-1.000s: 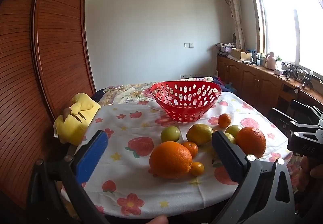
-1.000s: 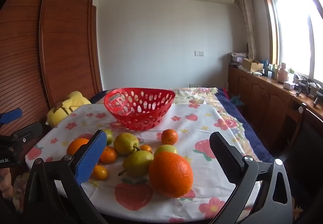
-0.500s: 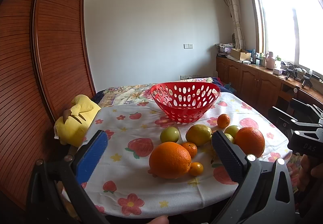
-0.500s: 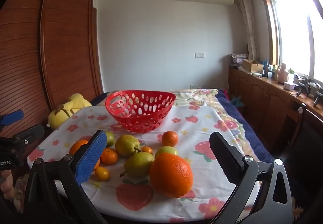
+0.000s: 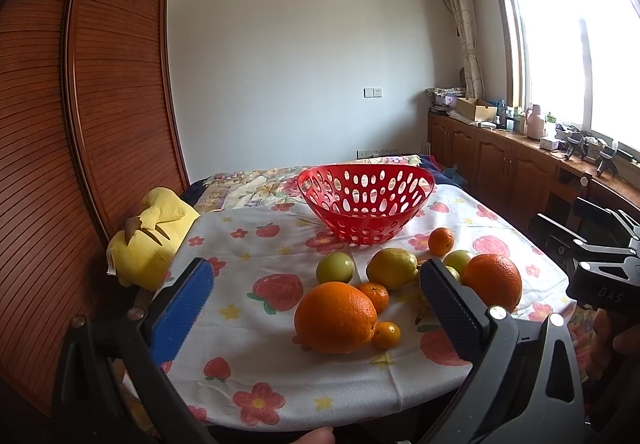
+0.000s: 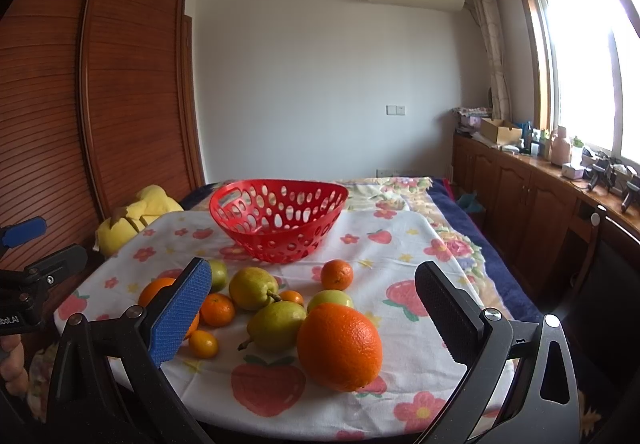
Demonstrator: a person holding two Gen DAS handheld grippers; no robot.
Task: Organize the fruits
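The fruits lay loose on the tabletop (image 6: 404, 244), clustered in front of the red basket (image 6: 276, 218): two large oranges (image 5: 335, 317) (image 6: 339, 347), pears (image 6: 276, 325), green fruits and small mandarins (image 6: 337, 274). The basket appeared empty, so I judged the sorting not begun; every piece remained to be moved. My left gripper (image 5: 316, 308) stood wide apart, holding nothing, facing the nearer orange. My right gripper (image 6: 312, 318) was likewise wide and empty. A yellow plush toy (image 5: 150, 234) sat at the tabletop's far-left edge.
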